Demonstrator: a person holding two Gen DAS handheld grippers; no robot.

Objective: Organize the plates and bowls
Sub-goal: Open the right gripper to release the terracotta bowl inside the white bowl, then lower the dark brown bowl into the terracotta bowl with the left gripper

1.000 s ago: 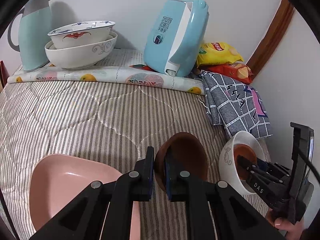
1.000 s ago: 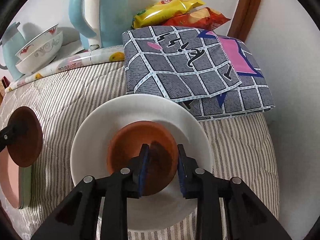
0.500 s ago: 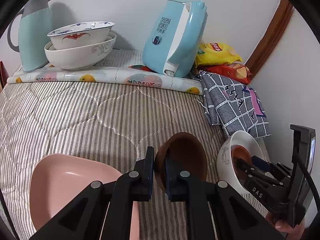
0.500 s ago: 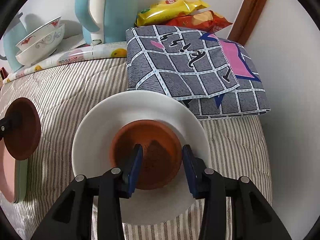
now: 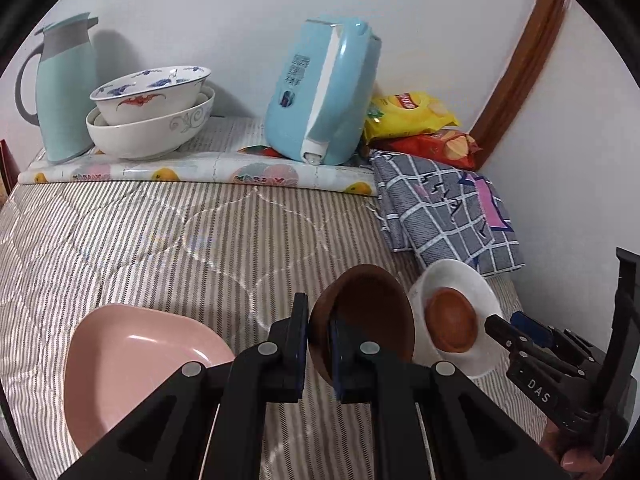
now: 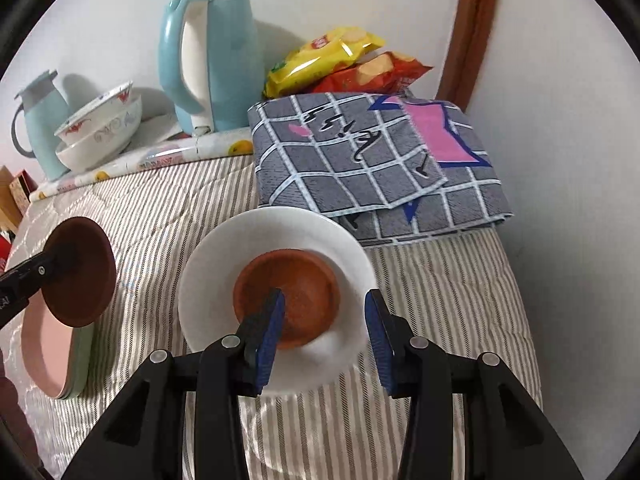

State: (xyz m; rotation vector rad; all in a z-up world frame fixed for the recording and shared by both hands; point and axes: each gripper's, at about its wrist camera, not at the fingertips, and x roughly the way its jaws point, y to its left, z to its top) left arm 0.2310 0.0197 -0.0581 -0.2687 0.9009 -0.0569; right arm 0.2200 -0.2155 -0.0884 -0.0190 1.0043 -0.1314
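Note:
My left gripper (image 5: 319, 322) is shut on the rim of a dark brown bowl (image 5: 370, 312), held tilted in the air; it also shows in the right wrist view (image 6: 80, 270). My right gripper (image 6: 325, 320) is open, pulled back over the near edge of a white bowl (image 6: 224, 264) that holds a small orange-brown bowl (image 6: 298, 292). The same pair shows in the left wrist view, white bowl (image 5: 460, 276) with orange-brown bowl (image 5: 450, 318). A pink plate (image 5: 132, 356) lies at the lower left, stacked on a green one (image 6: 82, 360).
Two stacked patterned bowls (image 5: 148, 110), a teal jug (image 5: 64, 88) and a blue kettle (image 5: 324, 88) stand at the back by the wall. A folded checked cloth (image 6: 376, 160) and snack bags (image 6: 340, 64) lie at the back right. Striped quilt (image 5: 160, 236) covers the surface.
My right gripper has let go of the orange-brown bowl, opened wide and drawn back. My left gripper with the dark brown bowl has moved right, closer to the white bowl.

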